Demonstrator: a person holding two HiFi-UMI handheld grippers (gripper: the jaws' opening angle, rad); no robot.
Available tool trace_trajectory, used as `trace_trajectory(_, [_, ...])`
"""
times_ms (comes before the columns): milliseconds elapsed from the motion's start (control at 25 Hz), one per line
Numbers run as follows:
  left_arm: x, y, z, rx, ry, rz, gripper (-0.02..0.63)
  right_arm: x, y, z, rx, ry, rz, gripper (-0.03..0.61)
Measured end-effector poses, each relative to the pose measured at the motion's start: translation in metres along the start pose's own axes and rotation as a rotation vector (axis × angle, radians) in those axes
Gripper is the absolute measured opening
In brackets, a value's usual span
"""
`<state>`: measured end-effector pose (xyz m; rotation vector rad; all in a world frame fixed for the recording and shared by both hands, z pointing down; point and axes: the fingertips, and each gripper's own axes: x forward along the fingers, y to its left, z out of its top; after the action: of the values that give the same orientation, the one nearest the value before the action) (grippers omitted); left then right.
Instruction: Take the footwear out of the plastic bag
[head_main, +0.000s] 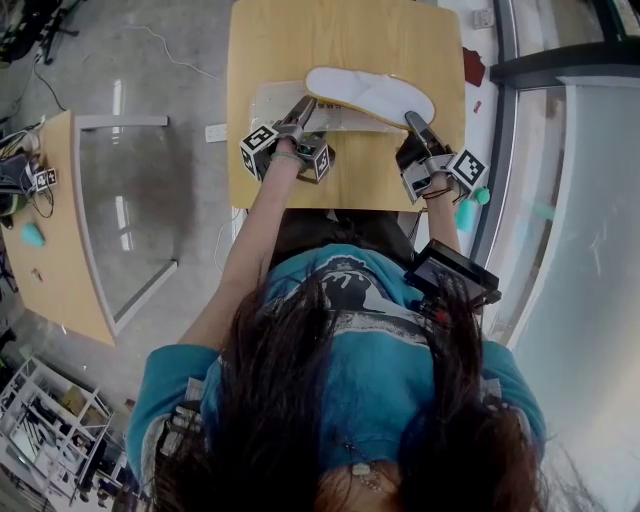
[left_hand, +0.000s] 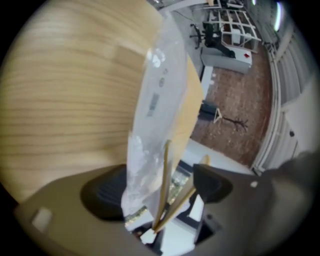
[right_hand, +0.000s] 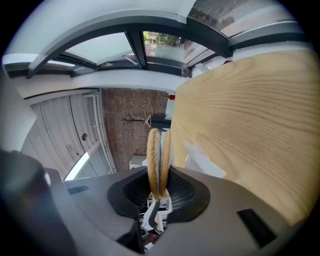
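A white slipper lies across the wooden table, its left end still inside a clear plastic bag. My left gripper is at the bag's near edge. In the left gripper view its jaws stand wide open, with the crumpled bag and thin tan sole edges loose between the pads. My right gripper is at the slipper's right end. In the right gripper view it is shut on two flat tan-edged soles held together.
The table's near edge is just below both grippers. A second wooden table with a teal object stands at the left. A glass-topped frame lies between. A window wall runs along the right.
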<state>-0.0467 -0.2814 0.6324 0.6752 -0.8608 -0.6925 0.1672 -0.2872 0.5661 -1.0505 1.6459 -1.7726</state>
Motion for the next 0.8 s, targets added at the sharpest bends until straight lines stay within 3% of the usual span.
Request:
trace_trajectory(200, [-0.015, 0.013, 0.010, -0.016, -0.029, 0.000, 0.403, 0.010, -0.024, -0.015, 0.054, 0.045, -0.043, 0.081])
trace_trajectory(320, [-0.018, 0.016, 0.017, -0.019, -0.036, 0.001, 0.403, 0.019, -0.043, -0.026, 0.035, 0.074, -0.094, 0.081])
trace_trajectory(520, [-0.020, 0.009, 0.014, 0.008, 0.010, -0.026, 0.405, 0.022, -0.073, -0.036, -0.112, 0.134, -0.262, 0.083])
trace_trajectory(800, [-0.041, -0.011, -0.019, 0.030, 0.119, -0.082, 0.405, 0.024, -0.082, -0.035, -0.145, 0.098, -0.306, 0.083])
